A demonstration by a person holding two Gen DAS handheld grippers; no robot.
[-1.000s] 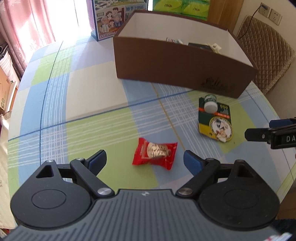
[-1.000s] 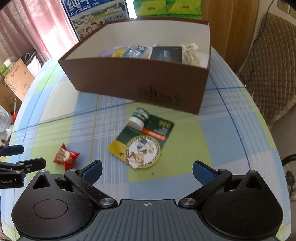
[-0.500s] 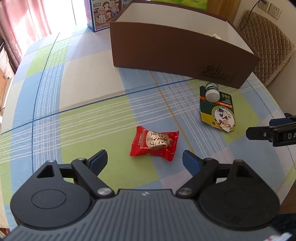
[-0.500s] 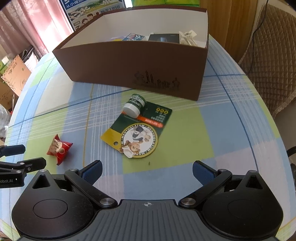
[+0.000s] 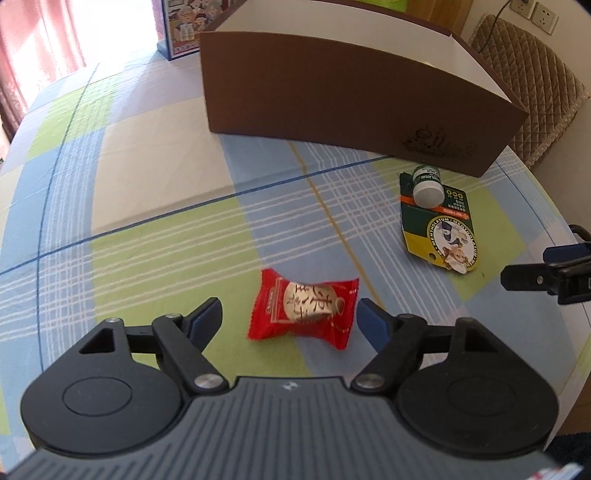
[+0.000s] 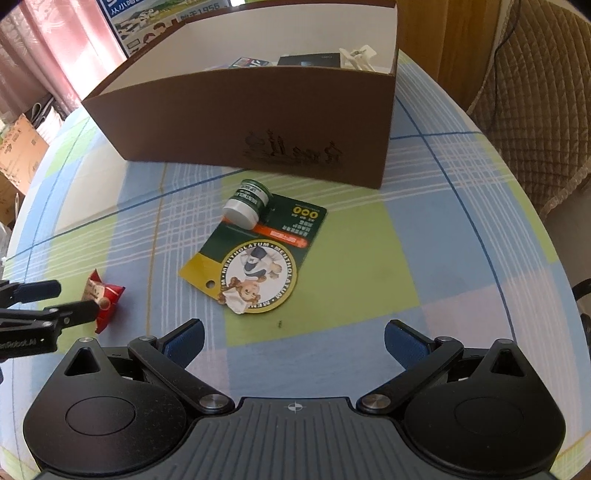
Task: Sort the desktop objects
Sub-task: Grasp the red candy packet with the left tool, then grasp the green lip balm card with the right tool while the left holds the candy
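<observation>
A red snack packet [image 5: 303, 308] lies on the checked tablecloth, right between the blue pads of my left gripper [image 5: 290, 317], which is open around it without touching. The right wrist view shows the same packet [image 6: 107, 301] at the far left, partly behind the left gripper's fingers [image 6: 74, 310]. A green and yellow Mentholatum card [image 6: 255, 258] with a small green and white jar [image 6: 247, 203] on its far end lies ahead of my right gripper [image 6: 293, 341], open and empty. The brown cardboard box [image 6: 258, 136] stands behind, holding several items.
A quilted brown chair [image 6: 535, 92] stands off the table's right side. A printed carton [image 5: 181, 29] sits behind the box at the left. The table's curved edge [image 6: 546, 229] runs close on the right. Pink curtains [image 6: 55, 48] hang at the far left.
My left gripper has come forward and down until the red packet sits between its pads. My right gripper has moved closer to the Mentholatum card. Both stay open.
</observation>
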